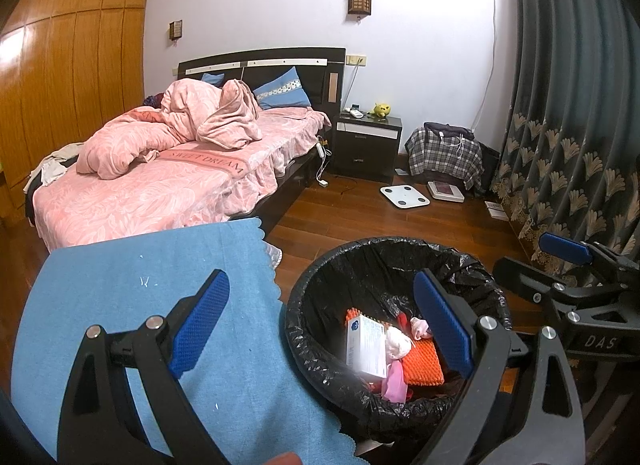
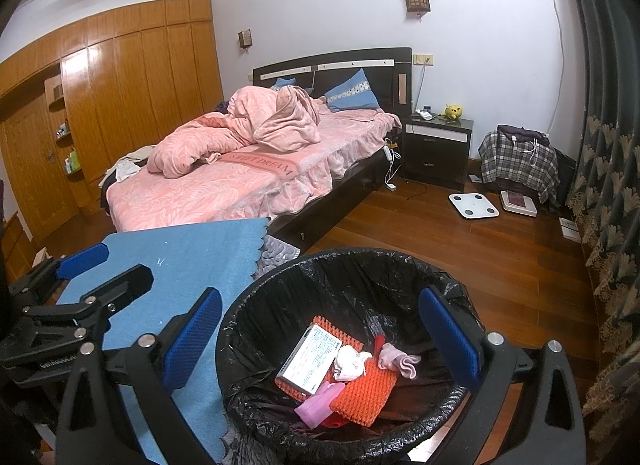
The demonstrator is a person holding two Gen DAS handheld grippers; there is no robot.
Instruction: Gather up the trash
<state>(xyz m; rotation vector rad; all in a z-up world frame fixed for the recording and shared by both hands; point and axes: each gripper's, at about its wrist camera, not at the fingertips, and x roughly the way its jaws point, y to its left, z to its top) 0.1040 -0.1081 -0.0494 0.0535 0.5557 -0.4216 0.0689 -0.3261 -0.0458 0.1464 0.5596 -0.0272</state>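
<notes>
Above the lined bin (image 2: 360,265) — left gripper (image 1: 320,329) and right gripper (image 2: 320,337) side by side, jaws wide, empty.

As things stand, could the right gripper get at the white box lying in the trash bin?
Probably yes. The right gripper is open and empty above the mouth of the trash bin, and the white box lies on top of the other trash with nothing covering it. Only the bin's depth, which can't be judged here, might hinder it.

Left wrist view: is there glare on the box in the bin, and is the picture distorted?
Left wrist view: the white box is washed out at its lower end, print unreadable; wardrobe and curtain bow from fisheye. Right wrist view: the box's print lines show, without glare.
</notes>
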